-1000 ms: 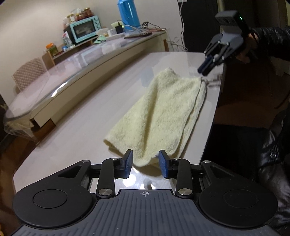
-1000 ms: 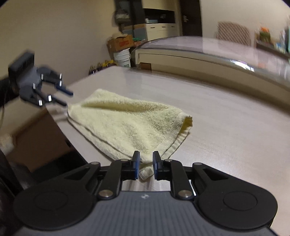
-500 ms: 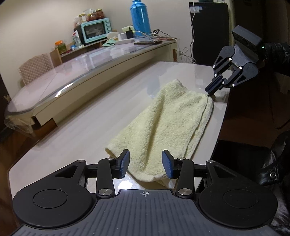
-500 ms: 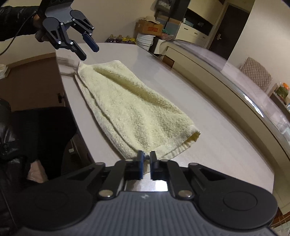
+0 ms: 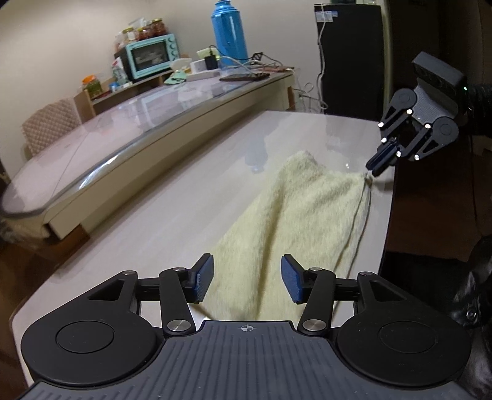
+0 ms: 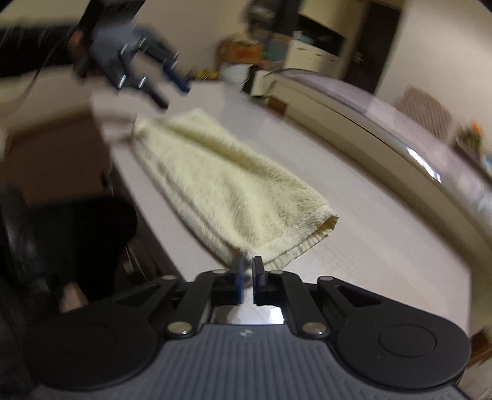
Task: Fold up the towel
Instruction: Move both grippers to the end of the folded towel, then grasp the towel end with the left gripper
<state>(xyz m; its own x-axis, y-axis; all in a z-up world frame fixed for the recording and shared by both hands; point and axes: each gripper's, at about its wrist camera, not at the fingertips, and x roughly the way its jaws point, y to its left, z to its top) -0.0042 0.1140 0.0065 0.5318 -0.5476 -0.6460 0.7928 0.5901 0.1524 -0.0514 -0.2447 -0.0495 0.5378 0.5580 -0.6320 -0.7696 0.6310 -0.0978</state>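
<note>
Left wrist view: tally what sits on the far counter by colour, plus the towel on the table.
Yellow: 1, towel
Blue: 1, flask
Mint green: 1, toaster oven
Black: 1, phone
Total: 4
Jars and small clutter are too small to count.

The towel (image 5: 295,221) is pale yellow terry, folded into a long narrow strip. It lies flat on the table (image 5: 172,215) along its near edge, one end corner drawn up slightly, layered edges showing at the other end.
</note>
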